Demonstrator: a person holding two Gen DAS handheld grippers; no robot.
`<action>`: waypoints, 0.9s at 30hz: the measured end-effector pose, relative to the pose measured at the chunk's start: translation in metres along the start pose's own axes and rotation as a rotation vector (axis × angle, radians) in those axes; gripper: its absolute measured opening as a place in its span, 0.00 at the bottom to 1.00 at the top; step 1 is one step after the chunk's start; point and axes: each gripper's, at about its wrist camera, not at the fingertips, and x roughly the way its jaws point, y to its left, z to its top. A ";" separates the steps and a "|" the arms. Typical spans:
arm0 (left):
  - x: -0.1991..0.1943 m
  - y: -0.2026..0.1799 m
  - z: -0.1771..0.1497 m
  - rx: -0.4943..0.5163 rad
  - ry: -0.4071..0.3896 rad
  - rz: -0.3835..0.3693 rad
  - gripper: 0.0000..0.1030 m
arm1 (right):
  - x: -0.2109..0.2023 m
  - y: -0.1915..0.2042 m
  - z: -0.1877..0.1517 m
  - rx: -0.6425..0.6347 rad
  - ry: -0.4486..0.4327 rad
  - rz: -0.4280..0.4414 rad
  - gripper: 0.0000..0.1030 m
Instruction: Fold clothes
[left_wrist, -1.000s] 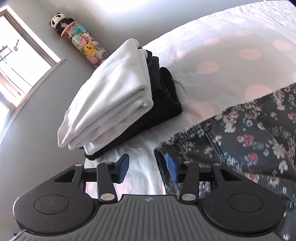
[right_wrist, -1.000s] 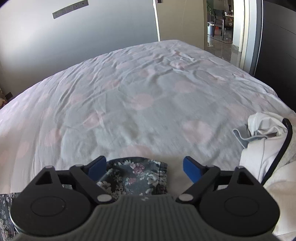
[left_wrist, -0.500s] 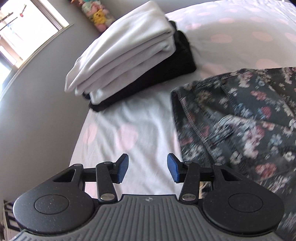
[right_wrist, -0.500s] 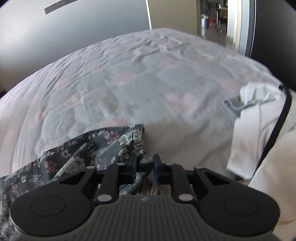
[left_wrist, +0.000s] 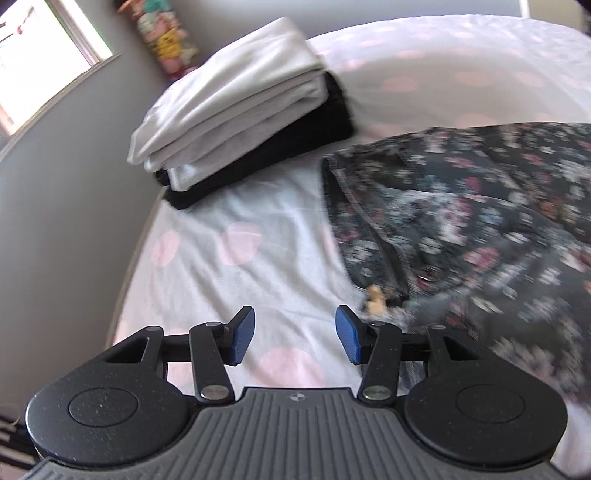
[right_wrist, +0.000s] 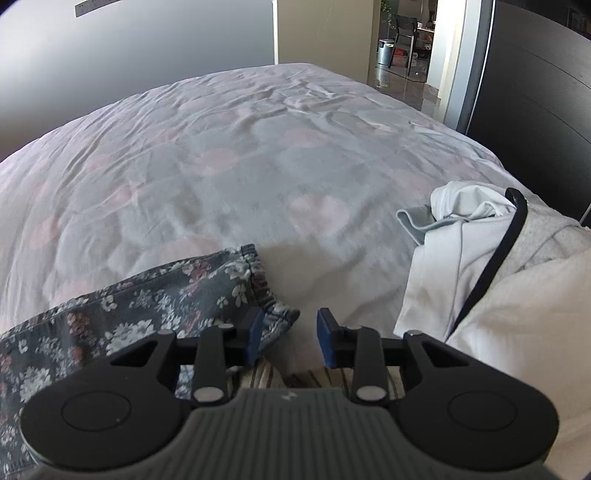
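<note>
The floral trousers (left_wrist: 480, 229) lie spread on the polka-dot bed (left_wrist: 258, 236), blurred in the left wrist view. The left gripper (left_wrist: 294, 339) hovers over bare sheet just beside their waistband, its jaws apart and holding nothing. The right gripper (right_wrist: 289, 336) is also parted, with the trouser hem (right_wrist: 255, 288) at its left fingertip. A folded white-and-black stack (left_wrist: 236, 122) sits near the bed edge; unfolded white clothes (right_wrist: 480, 280) lie to the right.

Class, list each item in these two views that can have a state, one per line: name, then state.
left tool: open, empty
right tool: open, empty
floral garment: spread on the bed, unfolded
white garment: folded, on the black one
black garment: folded, under the white one
light clothes pile: crumpled, unfolded
</note>
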 end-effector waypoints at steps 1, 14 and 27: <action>-0.005 -0.002 -0.004 0.014 -0.013 -0.023 0.57 | -0.010 -0.003 -0.006 -0.009 0.002 0.006 0.35; -0.084 -0.017 -0.038 0.209 -0.133 -0.111 0.61 | -0.148 0.002 -0.114 -0.065 0.229 0.276 0.37; -0.155 -0.051 -0.065 0.352 -0.236 -0.158 0.63 | -0.238 0.177 -0.241 -0.496 0.385 0.610 0.55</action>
